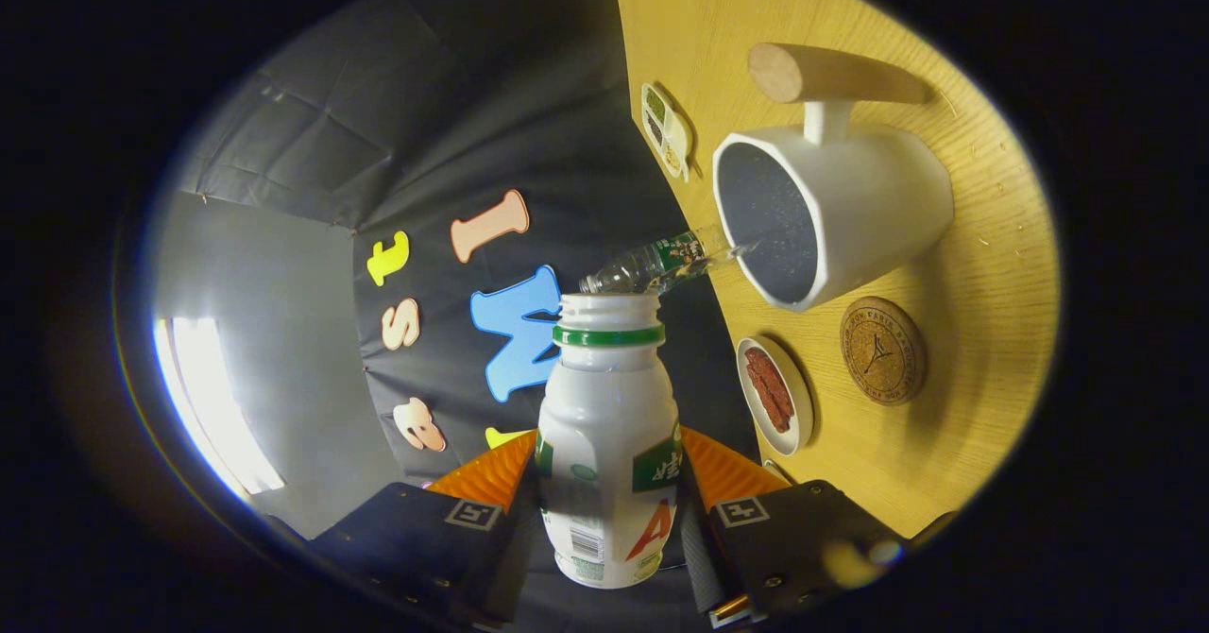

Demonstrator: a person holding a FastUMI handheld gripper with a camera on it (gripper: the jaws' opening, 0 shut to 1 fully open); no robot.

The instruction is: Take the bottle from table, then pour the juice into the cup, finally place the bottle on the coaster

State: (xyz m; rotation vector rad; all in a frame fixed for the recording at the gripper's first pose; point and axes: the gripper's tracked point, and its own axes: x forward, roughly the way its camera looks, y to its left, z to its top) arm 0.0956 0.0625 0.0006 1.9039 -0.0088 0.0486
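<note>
A: What is the hand-held gripper [609, 510] pinching?

B: Both fingers press the sides of a white plastic juice bottle [609, 444] with a ribbed open neck, a green ring and a printed label. The view is rolled sideways.

A: And ahead of it?

B: Beyond the bottle's mouth, a white faceted ceramic cup [850, 208] with a dark inside and a wooden peg handle stands on the pale wood-grain counter [982, 331]. Beside the cup lies a round cork coaster [882, 350], bare. Nearer the fingers sits a small white dish [776, 394] of reddish-brown pieces.
</note>
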